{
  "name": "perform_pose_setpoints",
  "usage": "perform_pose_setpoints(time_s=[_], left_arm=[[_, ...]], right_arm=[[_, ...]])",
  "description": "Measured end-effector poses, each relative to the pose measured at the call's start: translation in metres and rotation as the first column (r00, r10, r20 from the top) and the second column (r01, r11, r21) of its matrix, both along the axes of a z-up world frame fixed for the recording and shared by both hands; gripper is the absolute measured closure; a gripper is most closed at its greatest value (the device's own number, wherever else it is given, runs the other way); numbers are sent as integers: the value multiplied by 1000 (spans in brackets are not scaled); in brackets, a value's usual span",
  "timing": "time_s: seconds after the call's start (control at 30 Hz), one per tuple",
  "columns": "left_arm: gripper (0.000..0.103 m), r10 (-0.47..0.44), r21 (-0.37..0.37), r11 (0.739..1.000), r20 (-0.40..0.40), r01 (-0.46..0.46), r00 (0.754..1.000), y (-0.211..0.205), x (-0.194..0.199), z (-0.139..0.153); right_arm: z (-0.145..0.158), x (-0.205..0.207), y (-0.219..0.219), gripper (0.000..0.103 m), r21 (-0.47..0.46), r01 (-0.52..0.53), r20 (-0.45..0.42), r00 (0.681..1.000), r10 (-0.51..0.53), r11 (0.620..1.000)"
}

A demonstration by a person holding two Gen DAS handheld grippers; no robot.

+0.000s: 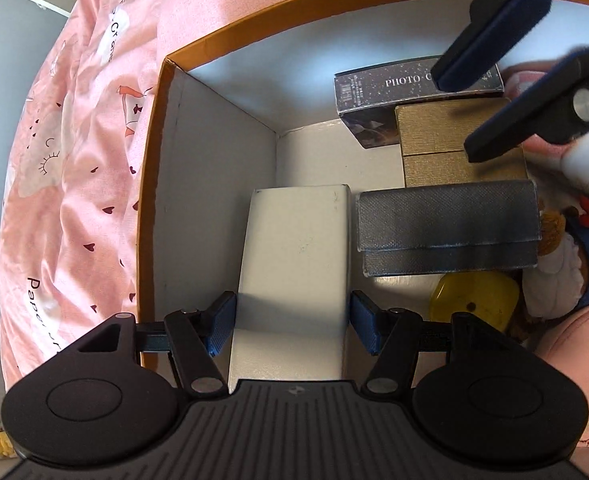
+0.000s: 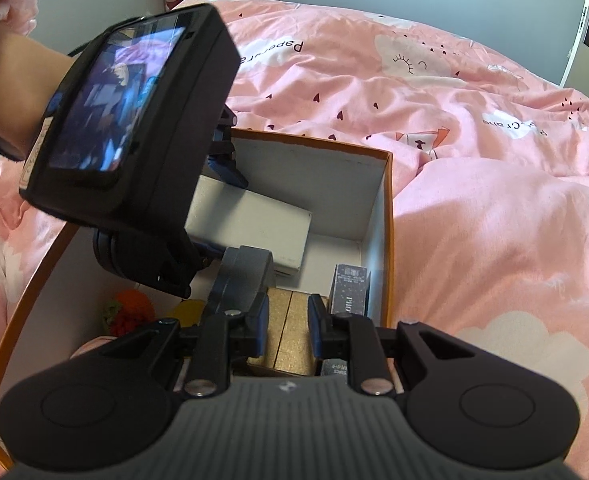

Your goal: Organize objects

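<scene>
An orange-rimmed cardboard box with white inner walls lies on the bed. My left gripper is shut on a white box and holds it inside the cardboard box, by the left wall. A dark grey wallet, a gold box, a dark "PHOTO" box and a yellow object lie inside. My right gripper is open above the gold box, touching nothing. It also shows in the left wrist view, at the upper right.
A pink printed duvet surrounds the cardboard box. Plush toys crowd its right end; a red knitted strawberry lies inside. The left gripper's body hangs over the box. Grey walls and a door are behind.
</scene>
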State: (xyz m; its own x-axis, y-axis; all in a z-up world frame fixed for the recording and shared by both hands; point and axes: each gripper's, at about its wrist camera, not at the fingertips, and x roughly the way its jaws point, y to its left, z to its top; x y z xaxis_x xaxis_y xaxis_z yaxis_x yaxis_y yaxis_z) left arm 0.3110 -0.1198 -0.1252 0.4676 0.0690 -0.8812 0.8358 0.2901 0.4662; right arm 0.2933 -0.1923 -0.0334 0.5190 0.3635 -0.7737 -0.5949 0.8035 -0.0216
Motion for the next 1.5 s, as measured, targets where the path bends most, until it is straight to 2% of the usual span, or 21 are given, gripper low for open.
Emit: perform_pose_setpoints(time_s=[0.13, 0.17, 0.27, 0.3, 0.53, 0.63, 0.8, 0.93, 1.0, 1.07, 1.1, 1.13, 1.2, 1.3, 1.4, 1.43, 1.47, 1.5], left_arm=[[30, 6, -6, 1000, 4, -6, 1000, 0, -2, 1], [27, 8, -4, 1000, 8, -8, 1000, 0, -3, 1], [26, 21, 30, 999, -1, -21, 1000, 0, -5, -1], [22, 19, 37, 999, 0, -19, 1000, 0, -6, -1], [22, 55, 7, 998, 22, -55, 998, 8, -17, 16], [22, 78, -19, 997, 21, -78, 997, 11, -29, 30], [22, 131, -72, 989, 58, -127, 990, 16, -60, 61], [22, 235, -180, 960, 86, -217, 968, 24, -91, 98], [22, 316, -268, 921, 88, -284, 945, 27, -103, 120], [22, 436, -361, 852, 92, -378, 895, 33, -115, 138], [22, 493, -415, 808, 90, -417, 866, 36, -124, 147], [22, 542, -478, 758, 82, -444, 837, 42, -116, 154], [22, 613, -582, 664, 63, -470, 788, 57, -126, 164], [21, 684, -694, 537, 25, -479, 729, 72, -163, 178], [20, 762, -788, 391, -13, -476, 648, 87, -200, 183], [20, 781, -807, 355, -22, -471, 625, 91, -212, 182], [20, 790, -819, 338, -21, -464, 613, 95, -223, 182], [19, 795, -823, 339, -9, -455, 607, 99, -237, 182]], right_arm=[[1, -1, -1, 81, -1, 8, -3, 1000, -8, 1000], [1, -1, -1, 81, -1, 9, -3, 1000, -9, 1000], [2, -4, -2, 80, -3, 13, -4, 1000, -13, 1000], [2, -4, -3, 77, -3, 15, -6, 1000, -15, 1000], [5, -8, -5, 73, -6, 22, -7, 1000, -22, 1000], [11, -12, -5, 64, -5, 31, -2, 1000, -31, 999], [28, -27, -5, 60, 5, 35, 27, 999, -35, 999], [47, -47, -8, 52, 39, 41, 55, 998, -43, 998], [55, -60, -8, 46, 54, 50, 65, 996, -54, 997], [61, -71, -7, 46, 60, 76, 69, 994, -80, 995], [64, -79, -7, 46, 70, 88, 71, 993, -93, 994], [67, -86, -7, 45, 84, 97, 73, 992, -103, 992], [70, -100, -7, 45, 105, 113, 82, 989, -122, 988], [74, -126, -3, 43, 118, 119, 137, 981, -135, 986], [76, -157, -2, 39, 143, 109, 219, 966, -139, 984], [76, -166, 0, 34, 148, 112, 244, 959, -147, 983], [75, -175, 1, 32, 151, 121, 266, 951, -158, 981], [74, -183, 2, 31, 155, 135, 289, 941, -176, 979]])
